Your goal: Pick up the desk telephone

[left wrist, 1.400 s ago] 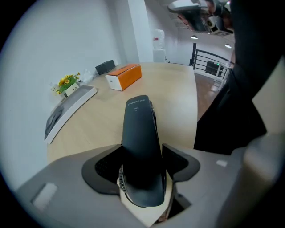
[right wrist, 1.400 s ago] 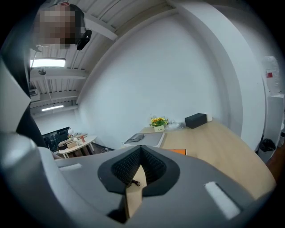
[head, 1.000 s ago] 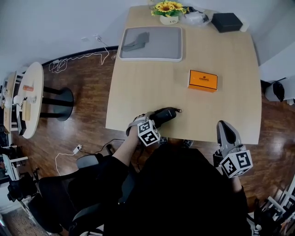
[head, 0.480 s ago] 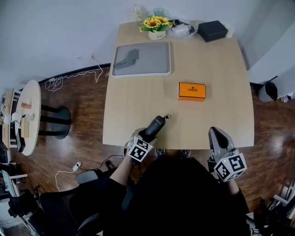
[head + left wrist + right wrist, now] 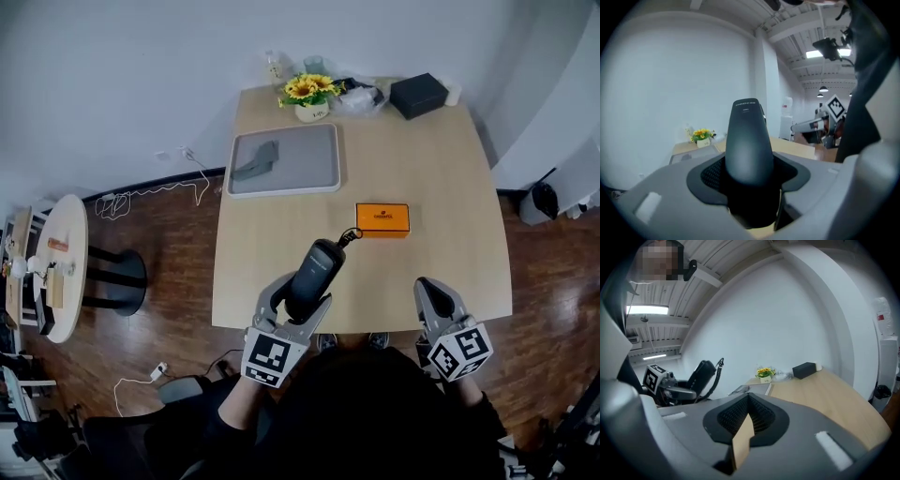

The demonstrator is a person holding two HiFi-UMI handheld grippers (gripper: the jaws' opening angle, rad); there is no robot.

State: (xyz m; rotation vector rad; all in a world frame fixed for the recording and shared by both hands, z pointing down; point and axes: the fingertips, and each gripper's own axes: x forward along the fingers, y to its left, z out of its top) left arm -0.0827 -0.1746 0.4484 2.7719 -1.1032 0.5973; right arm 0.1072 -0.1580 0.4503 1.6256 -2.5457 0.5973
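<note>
Telephone handset (image 5: 316, 267): black, smooth, corded

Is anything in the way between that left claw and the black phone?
Nothing visible is. The left gripper has its jaws closed on the telephone handset, which sticks out from between them over the near edge of the table.

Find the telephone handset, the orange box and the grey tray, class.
telephone handset (image 5: 314, 272), head view, middle of its dark body.
orange box (image 5: 382, 218), head view, centre of its top face.
grey tray (image 5: 300, 159), head view, bare surface right of centre.
</note>
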